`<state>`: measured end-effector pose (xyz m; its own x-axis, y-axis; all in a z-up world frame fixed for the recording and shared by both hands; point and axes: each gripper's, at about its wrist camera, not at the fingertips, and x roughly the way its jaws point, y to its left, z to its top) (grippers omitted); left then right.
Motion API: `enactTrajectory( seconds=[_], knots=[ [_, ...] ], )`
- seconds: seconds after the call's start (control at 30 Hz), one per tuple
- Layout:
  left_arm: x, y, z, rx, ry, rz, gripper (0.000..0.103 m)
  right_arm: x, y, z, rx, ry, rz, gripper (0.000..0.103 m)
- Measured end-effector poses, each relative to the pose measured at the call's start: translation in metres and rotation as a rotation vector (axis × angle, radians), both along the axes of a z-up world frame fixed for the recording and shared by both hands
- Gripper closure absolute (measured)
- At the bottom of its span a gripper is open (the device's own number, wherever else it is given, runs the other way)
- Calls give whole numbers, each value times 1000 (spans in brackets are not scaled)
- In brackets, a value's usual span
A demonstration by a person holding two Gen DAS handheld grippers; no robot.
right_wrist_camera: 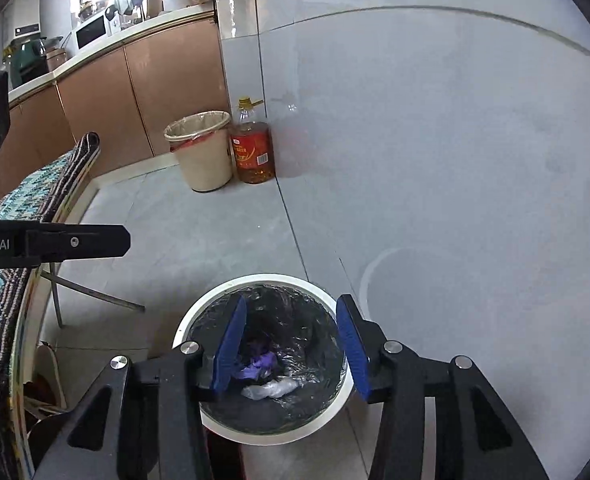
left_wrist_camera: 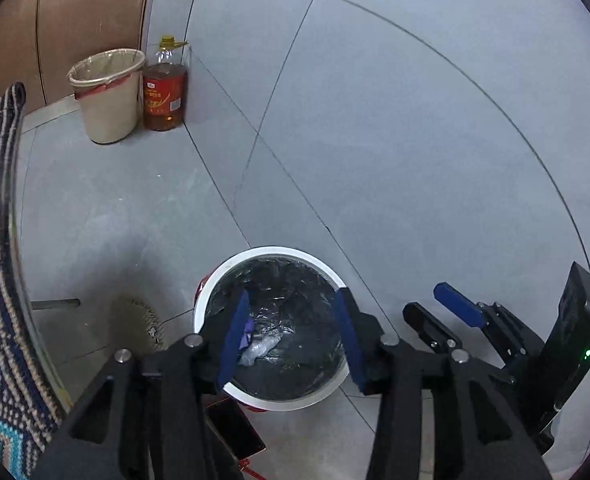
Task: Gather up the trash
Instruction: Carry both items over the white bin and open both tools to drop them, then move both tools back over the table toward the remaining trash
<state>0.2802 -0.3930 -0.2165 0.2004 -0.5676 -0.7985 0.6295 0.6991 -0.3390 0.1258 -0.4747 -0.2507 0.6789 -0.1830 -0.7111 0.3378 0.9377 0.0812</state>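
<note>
A: Status? Where is the trash?

B: Both my grippers hang over the white bin [right_wrist_camera: 263, 436], low centre of each frame. Left gripper [left_wrist_camera: 291, 338]: jaws apart, nothing between them. Right gripper [right_wrist_camera: 291, 346]: jaws apart, also empty. Purple scrap [right_wrist_camera: 257, 366] and clear plastic wad [right_wrist_camera: 269, 390] lie on the black liner inside.

A: Step?

B: I judge a drop just finished. Next: lift clear and look for more litter; none shows on the floor [right_wrist_camera: 215, 240] here.

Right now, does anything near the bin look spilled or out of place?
Nothing stands out. The bin stands upright, trash lies inside its liner, and no litter shows on the floor around it.
</note>
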Motion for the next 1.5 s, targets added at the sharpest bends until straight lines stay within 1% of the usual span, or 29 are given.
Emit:
enactTrajectory(
  seconds=[0.17, 0.33, 0.4, 0.53, 0.67, 0.87, 1.1, 1.3, 1.43, 1.5],
  knots=[
    [-16, 17, 23, -20, -47, 5, 60, -3, 11, 17, 1, -36, -2, 59],
    [-36, 41, 54, -50, -105, 10, 60, -21, 28, 42, -11, -92, 5, 59],
    [-45, 53, 67, -62, -127, 16, 60, -28, 38, 55, -15, -122, 14, 59],
    [-64, 83, 94, -95, -174, 32, 55, -38, 60, 80, -31, -177, 42, 58],
    [-84, 120, 124, -127, -232, 54, 54, -46, 85, 107, -45, -234, 80, 57],
    [-107, 188, 165, -182, -316, 123, 54, -59, 131, 148, -71, -318, 156, 57],
    [-141, 282, 199, -229, -428, 230, 53, -76, 192, 193, -118, -410, 272, 56],
    [-163, 363, 215, -251, -503, 341, 53, -88, 242, 219, -147, -462, 385, 55],
    [-169, 416, 220, -233, -538, 433, 53, -90, 267, 228, -146, -485, 450, 55],
    [-169, 435, 220, -224, -547, 471, 53, -89, 275, 231, -138, -491, 473, 55]
  ],
)
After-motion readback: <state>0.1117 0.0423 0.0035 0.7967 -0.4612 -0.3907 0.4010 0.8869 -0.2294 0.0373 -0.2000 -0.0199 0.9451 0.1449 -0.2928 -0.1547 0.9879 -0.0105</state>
